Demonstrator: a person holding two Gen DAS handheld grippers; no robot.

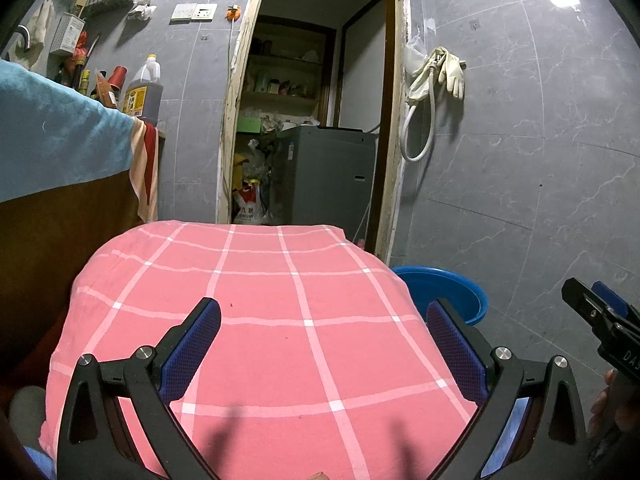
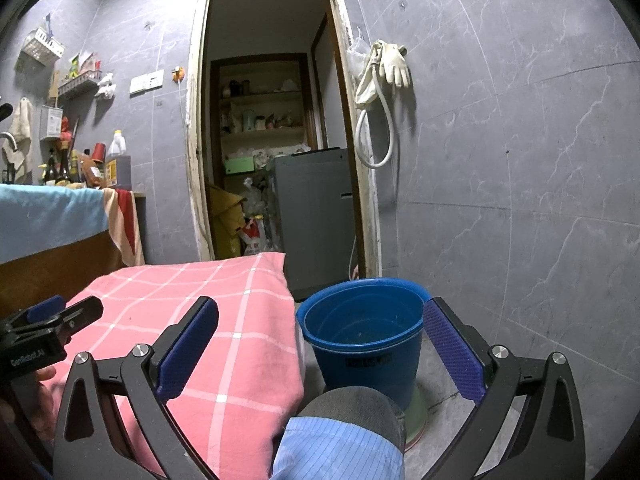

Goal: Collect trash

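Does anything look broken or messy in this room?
Yes. The door frame looks chipped and peeling along its edges, and bags and clutter are heaped on the floor just inside the doorway. The pink checked cloth and blue bucket look fine.

The pink checked cloth lies bare ahead of the left tool, open to passage. The blue bucket stands open-topped just beside it, a grey shoe touching its base.

Blue bucket mostly hidden behind pink checked cloth, shelf items perhaps jars, too small.
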